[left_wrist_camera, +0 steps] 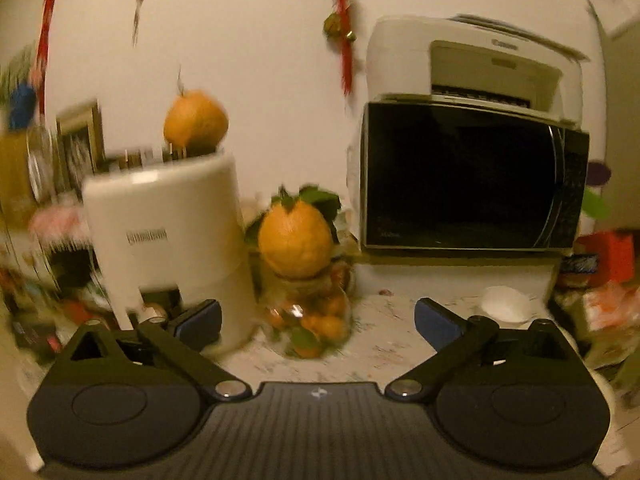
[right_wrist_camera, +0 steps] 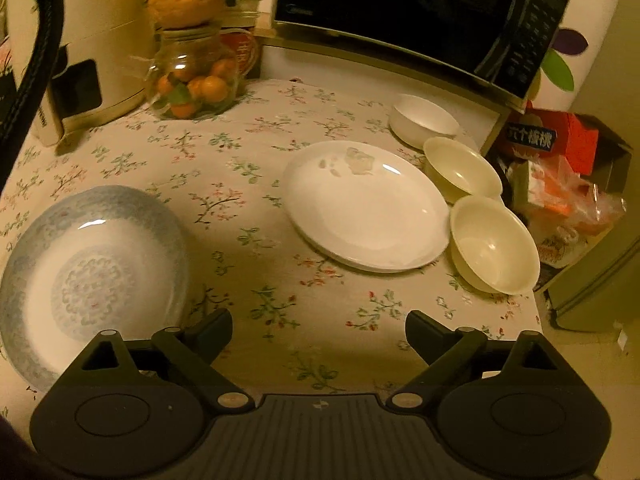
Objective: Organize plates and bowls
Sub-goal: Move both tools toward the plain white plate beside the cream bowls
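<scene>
Crockery sits unsorted on the floral cloth (right_wrist_camera: 256,216), so I judge nothing is stacked yet and my first grasp is the step in hand. My right gripper (right_wrist_camera: 319,330) hangs released above the near edge, jaws spread wide, nothing between them. My left gripper (left_wrist_camera: 318,318) is likewise released and empty, held higher and facing the wall, with the white canister (left_wrist_camera: 168,240) and fruit jar (left_wrist_camera: 308,316) ahead; that view is blurred, so I trust it less.

From the right wrist I see the patterned plate (right_wrist_camera: 96,276) at near left, the white plate (right_wrist_camera: 366,206) right of centre, and three bowls along the right edge: white bowl (right_wrist_camera: 424,120) farthest, next to the microwave (right_wrist_camera: 420,12), then middle bowl (right_wrist_camera: 462,170), then near bowl (right_wrist_camera: 494,244), which touches the white plate's rim.

I'd start with the bowls, nesting them. I'd take the near bowl by its rim, one finger inside, one outside, and lift straight up before moving, since it sits close to the table edge and against the plate. Glazed rims look slippery, so I'd close firmly and move slowly
</scene>
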`<state>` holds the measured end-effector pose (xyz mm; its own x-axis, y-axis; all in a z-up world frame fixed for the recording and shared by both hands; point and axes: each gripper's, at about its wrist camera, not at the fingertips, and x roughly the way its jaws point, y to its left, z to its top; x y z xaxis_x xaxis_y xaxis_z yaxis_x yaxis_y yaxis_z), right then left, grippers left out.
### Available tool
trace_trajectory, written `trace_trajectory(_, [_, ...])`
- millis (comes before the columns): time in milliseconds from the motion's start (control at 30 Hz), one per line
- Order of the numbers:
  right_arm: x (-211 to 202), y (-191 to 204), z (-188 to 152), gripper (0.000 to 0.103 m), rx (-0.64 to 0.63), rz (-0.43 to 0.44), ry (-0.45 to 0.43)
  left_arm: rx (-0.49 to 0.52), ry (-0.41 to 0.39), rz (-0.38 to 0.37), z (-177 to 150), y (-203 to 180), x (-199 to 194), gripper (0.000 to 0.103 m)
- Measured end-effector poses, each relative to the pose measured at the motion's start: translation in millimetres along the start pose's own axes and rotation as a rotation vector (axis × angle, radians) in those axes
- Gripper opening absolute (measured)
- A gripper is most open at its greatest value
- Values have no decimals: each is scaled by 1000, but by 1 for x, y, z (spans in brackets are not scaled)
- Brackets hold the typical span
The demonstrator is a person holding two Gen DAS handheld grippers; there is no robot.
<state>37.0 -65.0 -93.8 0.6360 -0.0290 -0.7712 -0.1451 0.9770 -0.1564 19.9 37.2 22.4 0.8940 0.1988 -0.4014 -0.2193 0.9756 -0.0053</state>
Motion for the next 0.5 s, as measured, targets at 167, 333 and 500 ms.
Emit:
trace_trajectory(167, [-3, -52, 14, 92, 104, 85, -8, -122, 196, -106, -9, 11, 35, 103])
trace_trajectory(333, [10, -108, 22, 89, 347, 148, 20, -74, 310, -143, -28, -13, 65, 98])
trace_trajectory(500, [29, -118, 17, 85, 460, 168, 47, -25, 376, -159, -40, -33, 99, 92])
